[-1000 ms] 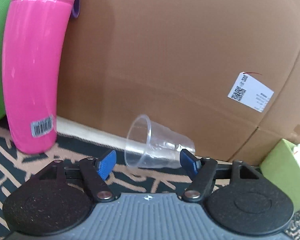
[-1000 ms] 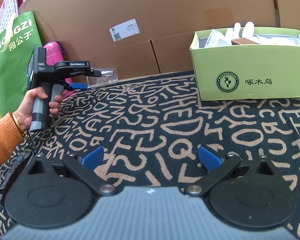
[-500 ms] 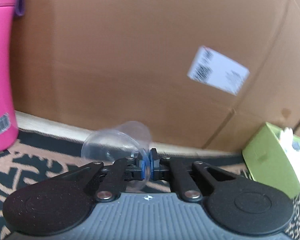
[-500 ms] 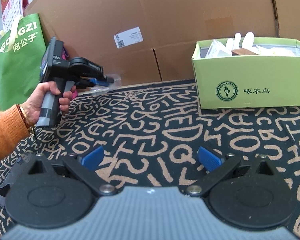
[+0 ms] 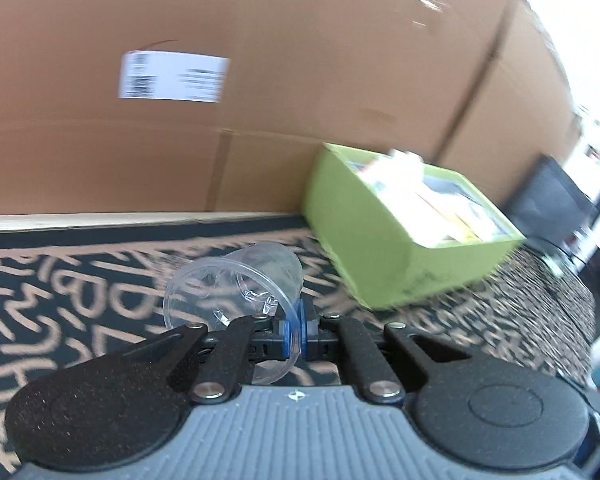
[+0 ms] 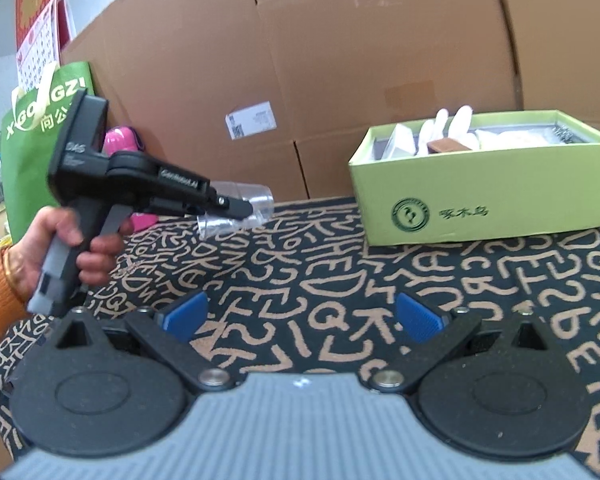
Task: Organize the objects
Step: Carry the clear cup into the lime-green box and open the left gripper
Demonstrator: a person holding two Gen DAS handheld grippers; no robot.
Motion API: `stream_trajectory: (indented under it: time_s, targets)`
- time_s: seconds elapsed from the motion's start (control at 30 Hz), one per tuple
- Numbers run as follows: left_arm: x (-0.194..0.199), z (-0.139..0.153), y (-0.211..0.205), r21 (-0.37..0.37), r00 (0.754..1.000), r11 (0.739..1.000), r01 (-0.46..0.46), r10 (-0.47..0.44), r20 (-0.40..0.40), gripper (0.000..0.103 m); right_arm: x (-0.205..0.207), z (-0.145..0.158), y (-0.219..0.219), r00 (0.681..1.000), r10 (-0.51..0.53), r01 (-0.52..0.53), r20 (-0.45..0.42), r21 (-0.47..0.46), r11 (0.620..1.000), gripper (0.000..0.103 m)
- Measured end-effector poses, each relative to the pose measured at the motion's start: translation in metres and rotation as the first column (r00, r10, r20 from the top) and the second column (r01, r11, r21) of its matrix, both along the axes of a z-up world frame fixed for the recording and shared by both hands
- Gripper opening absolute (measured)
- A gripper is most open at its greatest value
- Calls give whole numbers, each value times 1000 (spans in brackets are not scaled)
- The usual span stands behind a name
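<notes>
A clear plastic cup hangs on its side above the patterned cloth, pinched at its rim by my left gripper, which is shut on it. In the right wrist view the same cup shows at the tip of the left gripper, held by a hand in an orange sleeve. The green box stands to the right with several packets inside; in the left wrist view the green box lies ahead to the right. My right gripper is open over the cloth with nothing between its blue pads.
Large cardboard boxes form the wall behind. A pink bottle and a green shopping bag stand at the back left. The black cloth with tan letters covers the table.
My left gripper shut on the cup's rim, lifted it off the cloth and swung right toward the green box. The right gripper stayed open and drifted a little.
</notes>
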State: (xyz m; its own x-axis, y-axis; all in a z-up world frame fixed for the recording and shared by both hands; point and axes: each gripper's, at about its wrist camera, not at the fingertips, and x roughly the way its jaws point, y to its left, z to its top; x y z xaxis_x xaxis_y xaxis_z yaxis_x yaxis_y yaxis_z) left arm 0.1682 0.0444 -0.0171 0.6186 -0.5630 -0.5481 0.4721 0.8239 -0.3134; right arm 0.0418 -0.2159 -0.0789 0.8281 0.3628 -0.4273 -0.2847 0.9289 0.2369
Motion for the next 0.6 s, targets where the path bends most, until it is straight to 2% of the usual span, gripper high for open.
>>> stream_trajectory:
  time_s: [0.13,0.23,0.5,0.6]
  targets:
    - [-12,-13,-25,11,998,998,68,-68,4,2,-11,3,-10,1000,-11,11,24,-16,1000,103]
    - [-19,-9,-45,21,993,993,120,-120,11,2,-19,4,-15,999,-19,21,42,-55,998,103]
    - [-45,14,-85,34,973,974,223,-224,61,2,-26,22,-21,989,17,9,149,-169,986,101]
    - [-43,22,-97,13,969,972,234,-234,75,2,-20,33,-25,982,17,19,186,-189,982,95]
